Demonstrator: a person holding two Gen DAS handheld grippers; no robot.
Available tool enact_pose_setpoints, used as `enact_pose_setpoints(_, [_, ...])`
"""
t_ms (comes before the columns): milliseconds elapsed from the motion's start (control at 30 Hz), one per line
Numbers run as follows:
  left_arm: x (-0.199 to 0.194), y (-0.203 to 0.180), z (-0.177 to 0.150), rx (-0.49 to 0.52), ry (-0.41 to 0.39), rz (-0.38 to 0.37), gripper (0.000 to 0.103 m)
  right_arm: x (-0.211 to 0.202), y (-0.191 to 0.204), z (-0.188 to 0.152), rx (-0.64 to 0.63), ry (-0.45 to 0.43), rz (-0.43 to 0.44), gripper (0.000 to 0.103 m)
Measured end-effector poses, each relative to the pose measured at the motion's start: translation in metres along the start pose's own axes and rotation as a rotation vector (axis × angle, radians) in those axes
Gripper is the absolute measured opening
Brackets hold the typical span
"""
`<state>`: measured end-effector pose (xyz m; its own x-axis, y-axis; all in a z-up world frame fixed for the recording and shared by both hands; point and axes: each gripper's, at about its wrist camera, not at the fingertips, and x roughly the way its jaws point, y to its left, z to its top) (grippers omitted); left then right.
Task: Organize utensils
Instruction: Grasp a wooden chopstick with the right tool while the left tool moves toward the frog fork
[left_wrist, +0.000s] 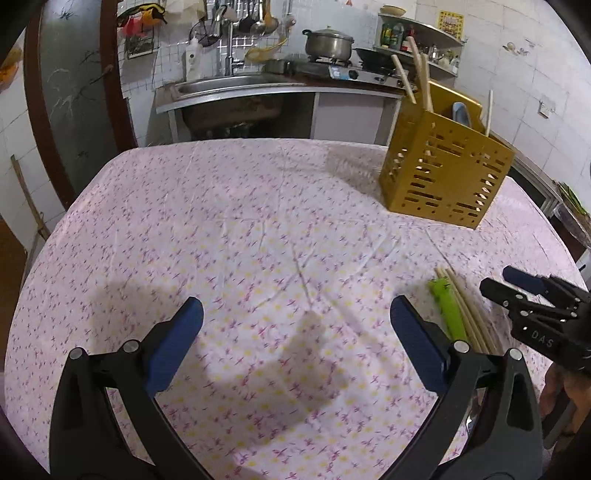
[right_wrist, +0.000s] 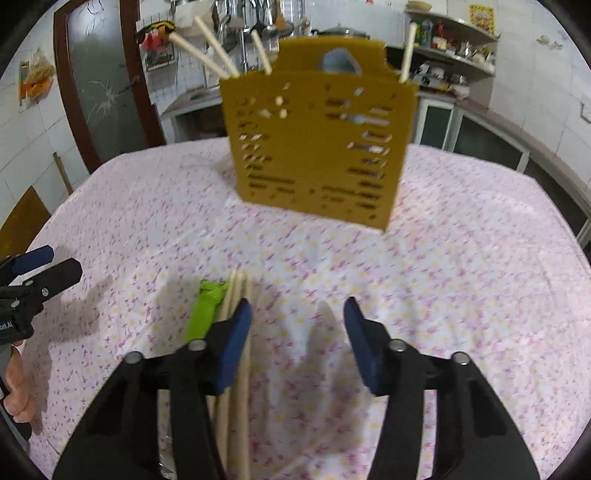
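Observation:
A yellow slotted utensil holder (left_wrist: 447, 173) (right_wrist: 317, 147) stands upright on the far part of the table, with several chopsticks and a blue-handled item sticking out. A bundle of chopsticks (right_wrist: 236, 291) (left_wrist: 469, 314) and a green-handled utensil (right_wrist: 205, 310) (left_wrist: 448, 310) lie side by side on the cloth. My right gripper (right_wrist: 297, 325) is low over the table and open; its left finger (right_wrist: 236, 339) lies over the chopsticks, and nothing is between the pads. My left gripper (left_wrist: 295, 317) is open wide over bare cloth, to the left of the utensils.
The table carries a pink flowered cloth (left_wrist: 258, 229). Behind it are a steel sink (left_wrist: 229, 85), a stove with a pot (left_wrist: 328, 44), shelves and a dark door (right_wrist: 107, 81). A hand (right_wrist: 18, 380) holds the left gripper's handle.

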<state>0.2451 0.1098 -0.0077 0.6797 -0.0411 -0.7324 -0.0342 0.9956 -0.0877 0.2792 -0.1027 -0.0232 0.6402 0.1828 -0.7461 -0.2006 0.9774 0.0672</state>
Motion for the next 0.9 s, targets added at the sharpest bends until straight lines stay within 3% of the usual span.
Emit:
enact_pose_setpoints(167, [-0.002, 0.005, -0.004, -0.016, 0.007, -0.019, 0.098, 0.011, 0.009, 0.002, 0.013, 0.044, 0.038, 0.031])
enact_pose_setpoints(300, [0.001, 0.004, -0.007, -0.009, 0.018, -0.017, 0.098, 0.016, 0.015, 0.003, 0.006, 0.067, 0.044, 0.026])
enact_pose_setpoints(800, [0.007, 0.004, -0.01, -0.026, 0.044, -0.017, 0.098, 0.019, 0.031, -0.003, -0.079, 0.101, -0.023, 0.025])
enact_pose_setpoints(900, [0.007, 0.005, -0.01, -0.032, 0.044, -0.016, 0.098, 0.015, 0.029, -0.005, -0.092, 0.103, -0.029, 0.021])
